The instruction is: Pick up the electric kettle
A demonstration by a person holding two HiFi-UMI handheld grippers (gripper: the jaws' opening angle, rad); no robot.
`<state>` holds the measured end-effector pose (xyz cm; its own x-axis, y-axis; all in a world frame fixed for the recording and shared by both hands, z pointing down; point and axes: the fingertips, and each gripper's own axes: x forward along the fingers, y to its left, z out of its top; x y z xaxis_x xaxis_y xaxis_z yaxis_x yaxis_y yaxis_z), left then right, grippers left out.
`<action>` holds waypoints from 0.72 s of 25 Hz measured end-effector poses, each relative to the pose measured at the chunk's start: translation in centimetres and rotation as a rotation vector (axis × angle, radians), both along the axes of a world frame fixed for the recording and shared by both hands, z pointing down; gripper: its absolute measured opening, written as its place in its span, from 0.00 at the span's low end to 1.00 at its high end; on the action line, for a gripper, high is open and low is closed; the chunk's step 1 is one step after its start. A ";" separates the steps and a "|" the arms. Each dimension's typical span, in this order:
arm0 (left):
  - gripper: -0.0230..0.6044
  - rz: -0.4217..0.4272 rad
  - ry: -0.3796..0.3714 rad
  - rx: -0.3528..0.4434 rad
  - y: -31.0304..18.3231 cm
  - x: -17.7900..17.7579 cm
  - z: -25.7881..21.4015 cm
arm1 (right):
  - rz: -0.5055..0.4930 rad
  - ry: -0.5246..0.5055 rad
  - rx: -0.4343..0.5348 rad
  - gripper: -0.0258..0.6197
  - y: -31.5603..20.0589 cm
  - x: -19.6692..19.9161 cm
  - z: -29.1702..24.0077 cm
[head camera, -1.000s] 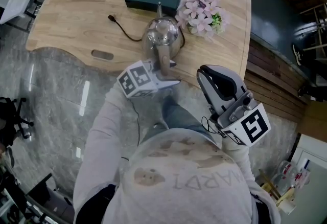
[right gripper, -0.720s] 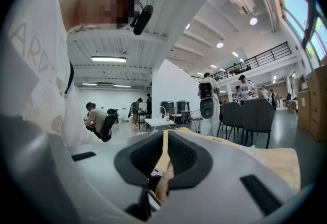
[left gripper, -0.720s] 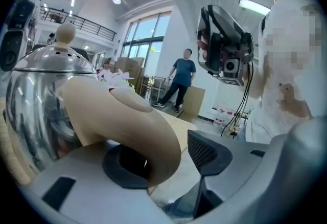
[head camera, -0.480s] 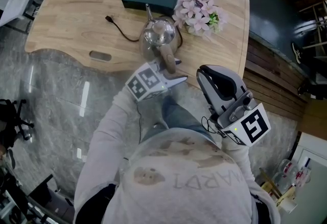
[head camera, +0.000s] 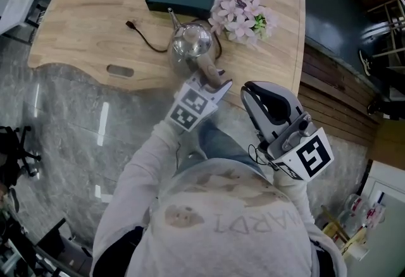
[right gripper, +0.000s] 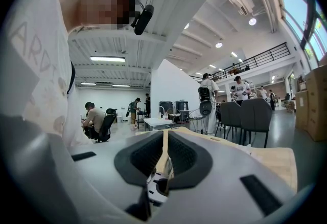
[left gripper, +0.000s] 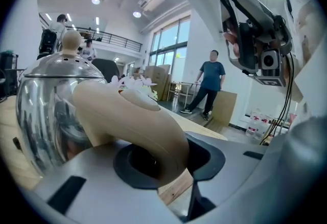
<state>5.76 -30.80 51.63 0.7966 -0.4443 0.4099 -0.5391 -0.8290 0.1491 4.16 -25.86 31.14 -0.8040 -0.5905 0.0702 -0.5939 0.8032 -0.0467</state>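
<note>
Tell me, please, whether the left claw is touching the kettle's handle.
Touching. The left gripper view shows the left claw, whose jaws have just been closing, pressing the handle between its pads.

Bright, even light fills the hall from tall windows (left gripper: pixel 166 46) and ceiling lamps (right gripper: pixel 107 58); the steel kettle (left gripper: pixel 48 110) mirrors the room, and glare streaks the polished floor (head camera: pixel 102 123). Both gripper views bulge fisheye-style, corners black, nearest surfaces soft; the head view is sharp throughout
</note>
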 end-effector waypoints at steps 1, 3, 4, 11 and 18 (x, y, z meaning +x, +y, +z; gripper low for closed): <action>0.24 -0.014 0.000 0.006 -0.1 0.1 0.0 | 0.002 0.002 0.000 0.09 0.0 0.1 0.0; 0.24 -0.036 -0.006 0.018 -0.4 0.2 0.0 | 0.007 0.006 -0.002 0.09 0.1 0.3 0.1; 0.24 -0.042 -0.012 0.021 -0.5 0.3 0.0 | 0.011 0.007 -0.003 0.09 0.1 0.5 0.1; 0.23 -0.048 -0.004 0.018 -1.0 0.3 -0.6 | 0.027 0.013 -0.006 0.09 0.1 1.2 0.3; 0.23 -0.040 -0.006 0.043 -1.1 -0.1 -1.7 | 0.023 0.010 0.002 0.09 0.4 1.1 0.0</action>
<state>5.61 -31.86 49.88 0.7754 -0.4929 0.3947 -0.5726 -0.8124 0.1104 5.24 -25.41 31.09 -0.7898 -0.6086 0.0770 -0.6123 0.7896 -0.0395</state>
